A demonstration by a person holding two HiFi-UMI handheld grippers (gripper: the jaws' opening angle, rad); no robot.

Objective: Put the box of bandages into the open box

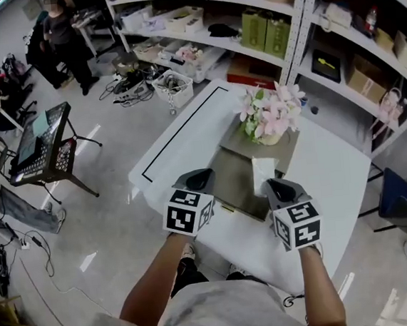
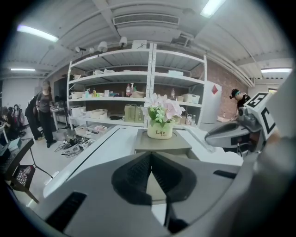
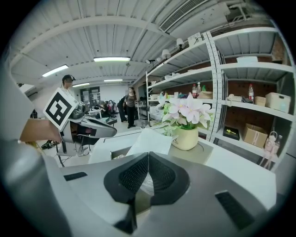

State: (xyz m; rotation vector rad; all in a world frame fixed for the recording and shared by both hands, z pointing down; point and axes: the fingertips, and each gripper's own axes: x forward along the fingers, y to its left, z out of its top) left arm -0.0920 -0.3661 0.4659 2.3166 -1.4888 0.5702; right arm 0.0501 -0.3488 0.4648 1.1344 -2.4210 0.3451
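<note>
Head view: the left gripper (image 1: 196, 176) and right gripper (image 1: 279, 187) hang over the open box (image 1: 236, 184) on the table (image 1: 332, 160). A flower pot (image 1: 269, 136) stands at the box's far end, and a white sheet (image 1: 264, 171) rises just beside the right gripper.

Left gripper view: jaws pressed together, nothing between them.

Right gripper view: jaws likewise together and empty, aimed past the sheet towards the pot.

I cannot pick out the bandages in any view (perhaps inside the box). So the placing looks either finished or not begun, and I cannot tell which.
</note>
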